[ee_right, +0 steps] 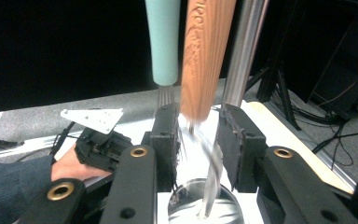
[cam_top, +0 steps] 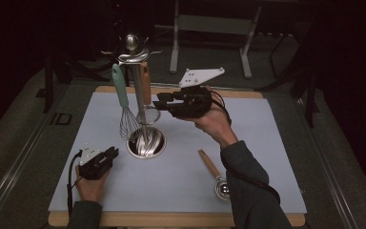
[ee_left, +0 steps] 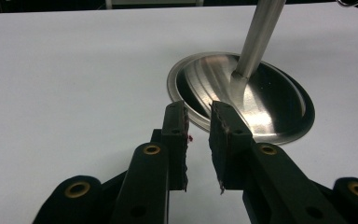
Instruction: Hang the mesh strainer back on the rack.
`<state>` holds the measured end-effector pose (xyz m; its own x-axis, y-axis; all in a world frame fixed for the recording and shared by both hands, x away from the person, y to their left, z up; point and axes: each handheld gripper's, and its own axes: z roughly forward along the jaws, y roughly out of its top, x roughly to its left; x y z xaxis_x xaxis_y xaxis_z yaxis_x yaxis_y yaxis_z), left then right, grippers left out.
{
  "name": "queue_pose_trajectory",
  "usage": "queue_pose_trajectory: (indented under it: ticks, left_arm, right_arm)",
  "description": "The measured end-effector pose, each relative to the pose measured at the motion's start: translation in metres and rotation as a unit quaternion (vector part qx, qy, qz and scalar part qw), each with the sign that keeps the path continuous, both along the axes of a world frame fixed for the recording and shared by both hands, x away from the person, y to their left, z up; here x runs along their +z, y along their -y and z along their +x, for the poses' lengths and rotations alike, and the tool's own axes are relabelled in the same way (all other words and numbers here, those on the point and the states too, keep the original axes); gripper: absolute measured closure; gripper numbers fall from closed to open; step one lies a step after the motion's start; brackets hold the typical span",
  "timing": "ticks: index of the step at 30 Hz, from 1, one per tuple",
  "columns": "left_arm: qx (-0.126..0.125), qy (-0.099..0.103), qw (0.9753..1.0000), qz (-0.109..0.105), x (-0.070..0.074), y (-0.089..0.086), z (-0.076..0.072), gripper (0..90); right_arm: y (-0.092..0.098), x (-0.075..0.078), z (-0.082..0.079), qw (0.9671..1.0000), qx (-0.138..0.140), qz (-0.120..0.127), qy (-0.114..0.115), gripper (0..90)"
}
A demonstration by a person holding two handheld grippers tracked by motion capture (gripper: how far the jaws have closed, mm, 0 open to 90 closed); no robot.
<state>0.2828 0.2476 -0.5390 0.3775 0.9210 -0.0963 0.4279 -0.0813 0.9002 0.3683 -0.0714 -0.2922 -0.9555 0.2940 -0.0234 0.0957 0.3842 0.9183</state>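
High view first: I see the bench with its pale top, and on it, left of centre, the utensil stand, a steel pole rising from a round shiny base. Two tools hang from its top hooks: a whisk with a mint handle on the left, and beside it a wooden-handled strainer. My right tongs are raised just right of the pole, level with the strainer; in the right gripper view the jaws stand apart, the strainer's wooden handle hanging between them, and I cannot tell whether either jaw touches it. My left tongs rest low on the bench at near left, narrowly parted on nothing, just short of the base. A wooden-handled scoop lies at near right.
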Motion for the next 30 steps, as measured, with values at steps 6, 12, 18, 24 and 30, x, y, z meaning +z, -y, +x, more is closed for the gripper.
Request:
queue_pose_trajectory:
  ticks: [6,12,18,24,30]
  left_arm:
    - [-0.001,0.000,1.0000,0.001,0.000,0.000,0.000,76.9]
    - [0.001,0.000,1.0000,-0.001,0.000,0.000,0.000,76.9]
    - [0.000,0.000,1.0000,0.000,0.000,0.000,0.000,76.9]
    - [0.000,0.000,1.0000,0.001,0.000,0.000,0.000,76.9]
    - [0.000,0.000,1.0000,0.000,0.000,-0.001,0.000,77.0]
  right_arm:
    - [0.003,-0.001,-0.002,0.9999,0.006,-0.008,0.004,67.6]
    - [0.014,-0.010,-0.001,0.9994,-0.008,-0.035,-0.003,67.1]
    - [0.028,-0.027,0.002,0.9974,-0.026,-0.066,-0.011,67.1]
    - [0.042,-0.042,0.006,0.9958,-0.044,-0.076,-0.028,67.1]
    - [0.055,-0.055,0.011,0.9931,-0.060,-0.095,-0.035,66.8]
